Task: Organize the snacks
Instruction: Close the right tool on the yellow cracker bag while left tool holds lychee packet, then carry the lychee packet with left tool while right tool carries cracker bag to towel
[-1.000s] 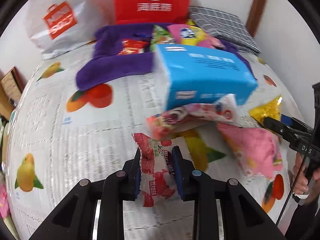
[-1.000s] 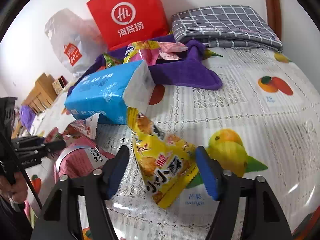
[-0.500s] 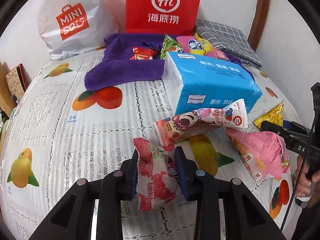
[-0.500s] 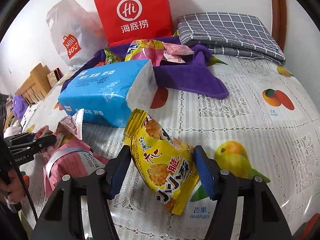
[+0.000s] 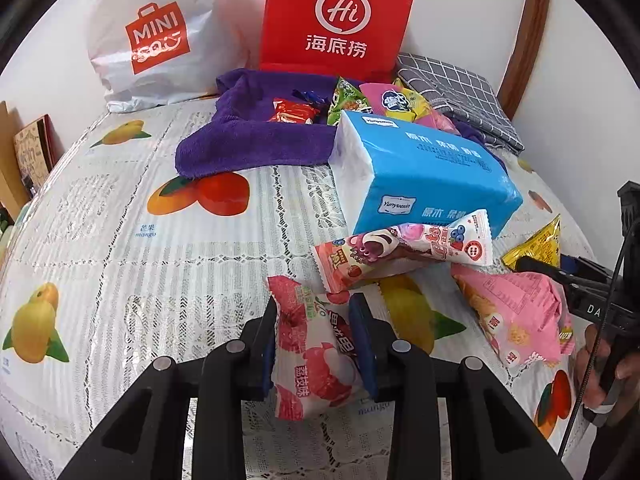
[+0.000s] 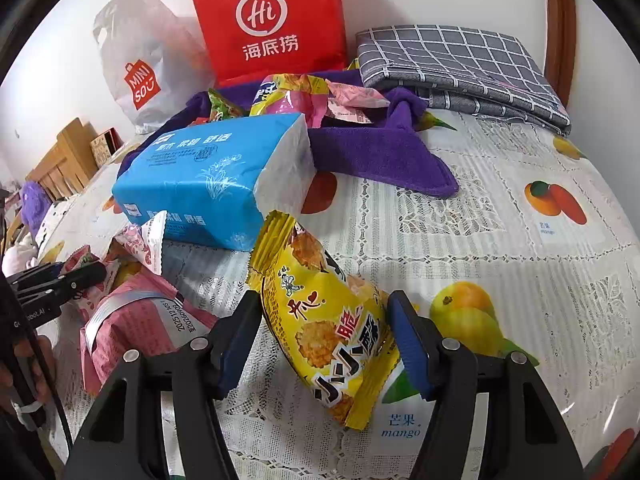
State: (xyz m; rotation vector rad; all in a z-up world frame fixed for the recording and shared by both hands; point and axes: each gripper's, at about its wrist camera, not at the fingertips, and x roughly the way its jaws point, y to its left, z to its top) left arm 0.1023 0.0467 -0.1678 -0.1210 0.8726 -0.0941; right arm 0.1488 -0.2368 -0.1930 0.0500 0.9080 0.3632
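My left gripper (image 5: 314,312) is shut on a pink-and-white lychee snack packet (image 5: 316,364), whose top pokes up between the pads just above the fruit-print tablecloth (image 5: 120,240). In the right wrist view a yellow cracker packet (image 6: 320,320) stands tilted between the blue pads of my right gripper (image 6: 324,304), and both pads touch its sides. A pink strawberry-print packet (image 5: 400,248) leans on a blue tissue pack (image 5: 420,176). A larger pink packet (image 5: 520,312) lies to its right.
A purple towel (image 5: 248,144) at the back holds several more snacks. Behind it stand a red paper bag (image 5: 336,16) and a white shopping bag (image 5: 160,40). A grey checked cloth (image 6: 460,64) lies folded at the back right. A hand (image 5: 600,376) holds the other gripper at the right edge.
The right jaws have narrowed onto the yellow packet. The left gripper has tipped slightly, still holding the lychee packet, and more of the bags at the back shows.
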